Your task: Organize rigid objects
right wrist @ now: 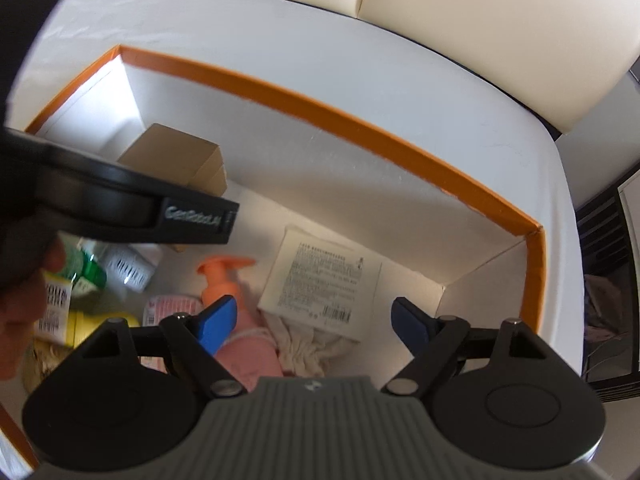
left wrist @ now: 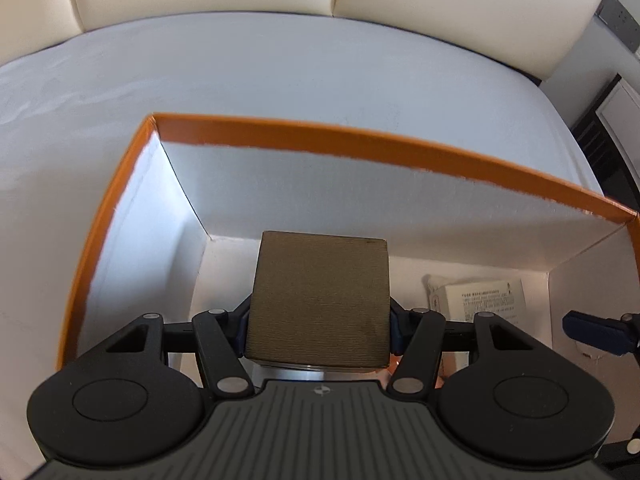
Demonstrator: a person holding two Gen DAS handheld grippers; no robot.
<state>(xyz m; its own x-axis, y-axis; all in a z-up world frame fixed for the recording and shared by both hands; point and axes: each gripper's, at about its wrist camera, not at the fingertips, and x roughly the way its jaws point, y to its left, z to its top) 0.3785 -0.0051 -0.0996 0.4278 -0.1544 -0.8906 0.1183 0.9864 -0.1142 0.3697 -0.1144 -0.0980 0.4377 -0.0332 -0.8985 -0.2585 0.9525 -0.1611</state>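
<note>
gripping a brown cardboard box, the left gripper is holding it over the inside of an orange-rimmed box, its jaws clamped on the box's two sides; the left wrist view is showing the brown box close up, filling the middle of the frame, with only a white labelled packet lying on the container's white floor to its right and a blue fingertip of the other gripper poking in at the right edge; the right wrist view is showing far more of the contents: the brown cardboard box sitting toward the far left corner of the orange-rimmed box, the white labelled packet lying flat in the middle, an orange pump bottle lying on its side just left of it, pink fabric and a crumpled white cloth beneath them, and green and yellow packages crowding the left side; the right gripper is hovering above these things, its jaws standing wide apart and holding nothing; the black body of the left gripper is crossing the left of this view; the container is sitting on a white surface with cream cushions behind it.
</note>
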